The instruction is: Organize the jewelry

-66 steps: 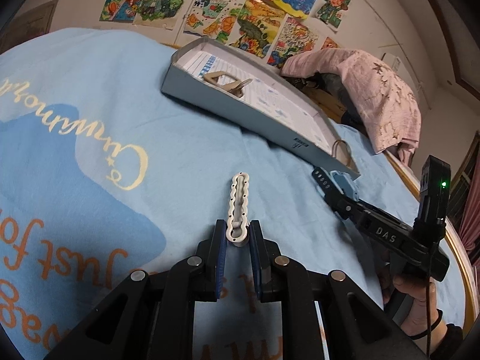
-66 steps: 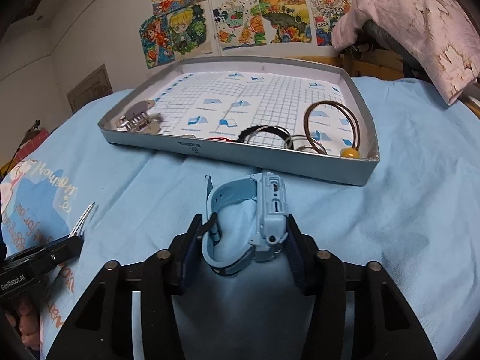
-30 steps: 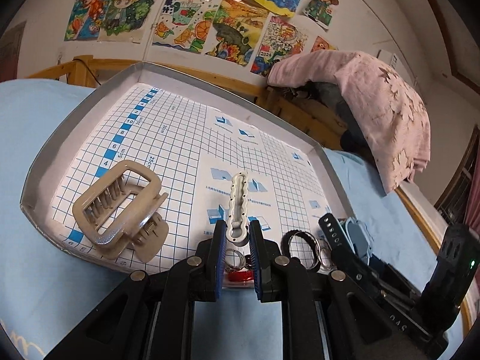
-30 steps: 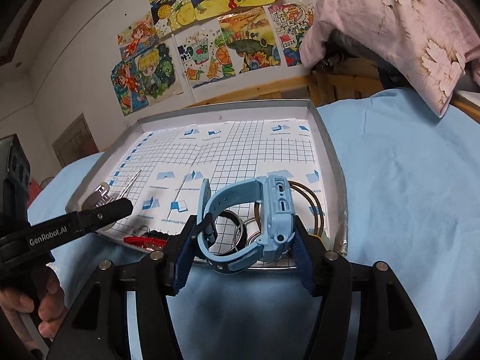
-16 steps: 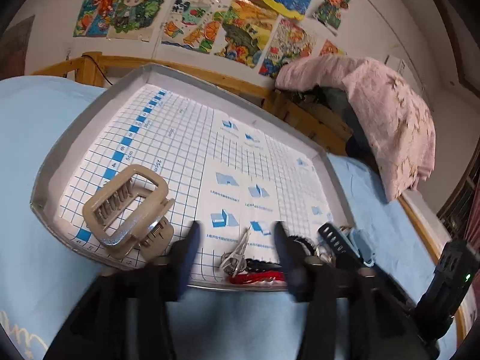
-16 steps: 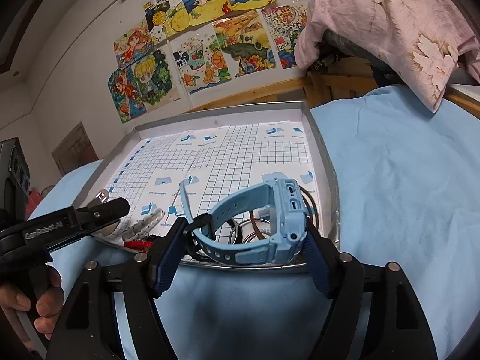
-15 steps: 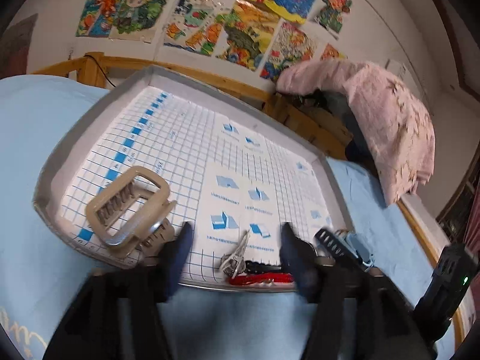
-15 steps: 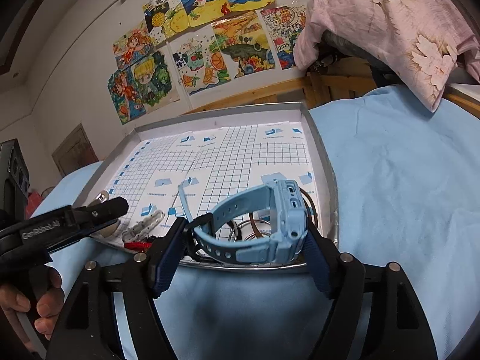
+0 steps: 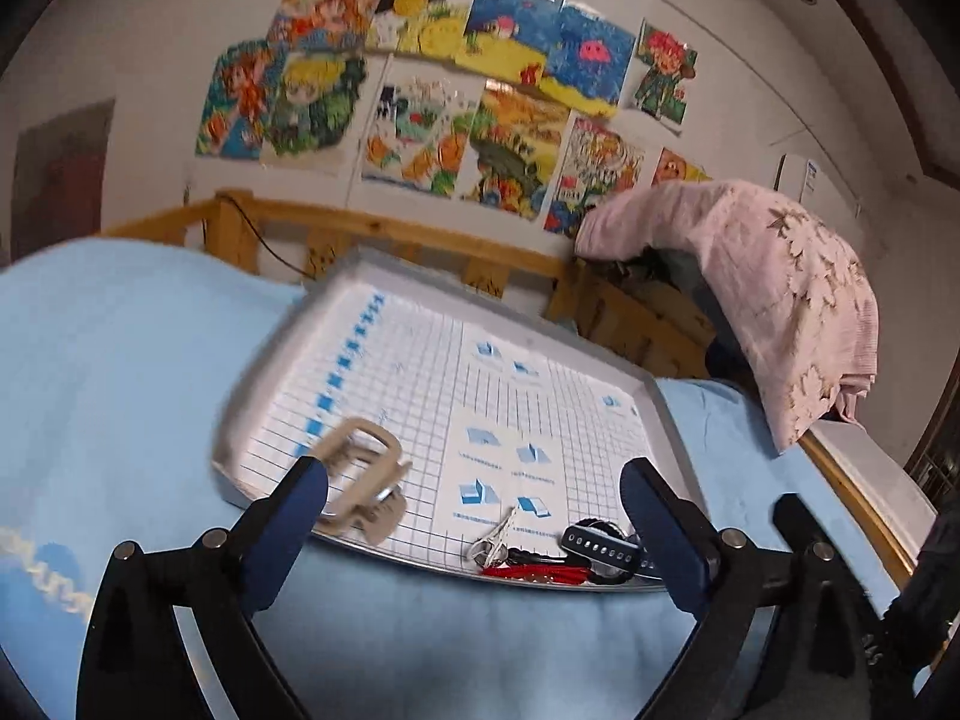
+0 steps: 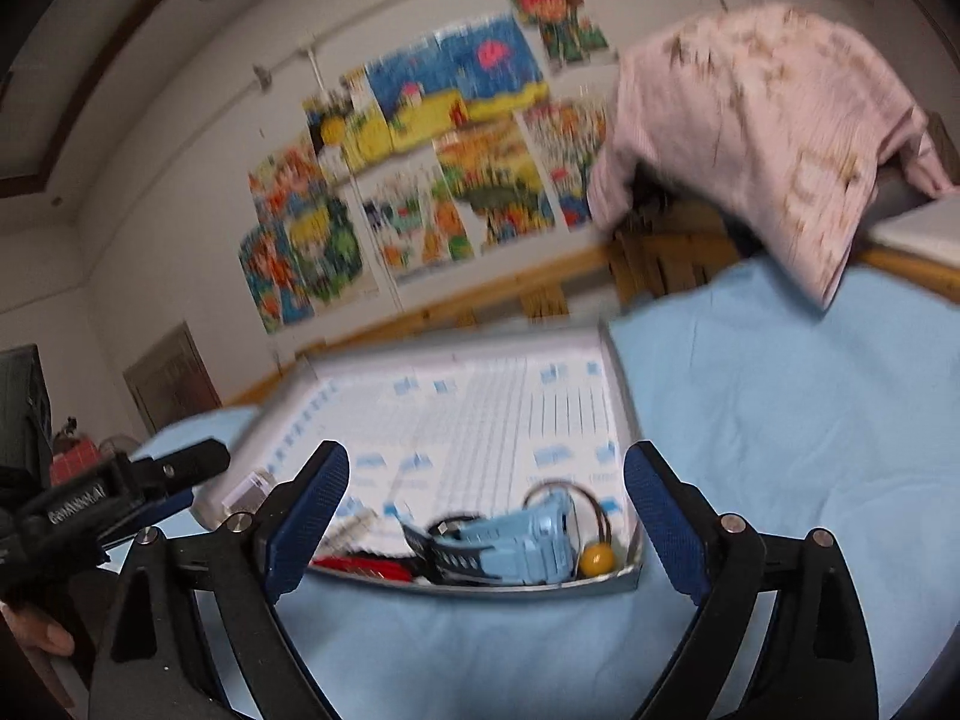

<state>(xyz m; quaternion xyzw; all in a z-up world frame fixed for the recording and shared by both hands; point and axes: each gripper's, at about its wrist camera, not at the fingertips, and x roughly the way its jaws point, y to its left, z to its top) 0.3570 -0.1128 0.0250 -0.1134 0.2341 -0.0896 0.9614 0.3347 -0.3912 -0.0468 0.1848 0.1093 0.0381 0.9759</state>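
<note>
Watch (image 10: 516, 546) now in tray (image 10: 618, 384)

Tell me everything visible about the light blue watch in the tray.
The light blue watch looks like plastic or rubber: a chunky squarish case with a strap that has a row of holes. It lies on its side at the near right corner of the grey tray, on the grid-printed liner. It sits against dark rings and brown loops, with a yellow bead just to its right. The right gripper is opening, and its pads stand clear of the watch.
</note>
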